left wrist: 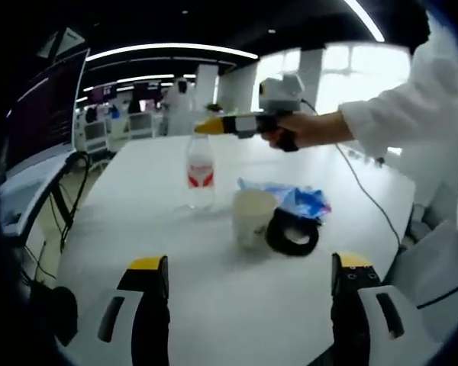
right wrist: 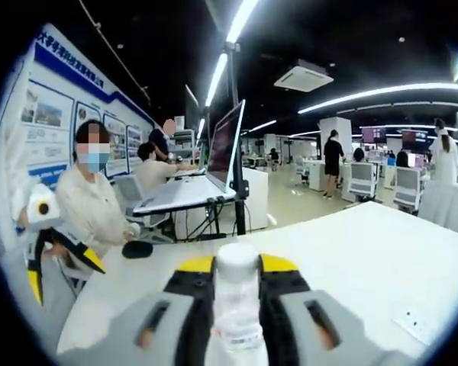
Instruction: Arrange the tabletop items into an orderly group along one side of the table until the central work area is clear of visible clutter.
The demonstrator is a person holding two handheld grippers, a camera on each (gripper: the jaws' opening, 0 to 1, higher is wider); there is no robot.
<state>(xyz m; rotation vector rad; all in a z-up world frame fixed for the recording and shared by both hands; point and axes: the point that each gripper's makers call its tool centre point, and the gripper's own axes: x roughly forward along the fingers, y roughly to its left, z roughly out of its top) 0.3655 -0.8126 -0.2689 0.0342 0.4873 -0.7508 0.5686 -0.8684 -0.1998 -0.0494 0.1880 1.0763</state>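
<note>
A clear water bottle [left wrist: 201,171] with a red label stands on the white table [left wrist: 137,221]. A pale cup [left wrist: 253,213], a black tape roll [left wrist: 292,235] and a blue-and-white bag [left wrist: 294,198] lie just right of it. My left gripper [left wrist: 248,293] hangs open over the near table, nothing between its jaws. A hand holds my right gripper [left wrist: 212,126] at the bottle's top. In the right gripper view the bottle [right wrist: 237,305] sits between the jaws of the right gripper [right wrist: 237,267], which press on both its sides. The left gripper [right wrist: 61,271] appears at the far left.
A monitor [right wrist: 225,149] on a stand and a desk stand beyond the table's edge, with a black object [right wrist: 137,249] near it. A small white item [right wrist: 412,324] lies on the table. A cable [left wrist: 362,191] runs across the far right. A seated person [right wrist: 91,206] is close by.
</note>
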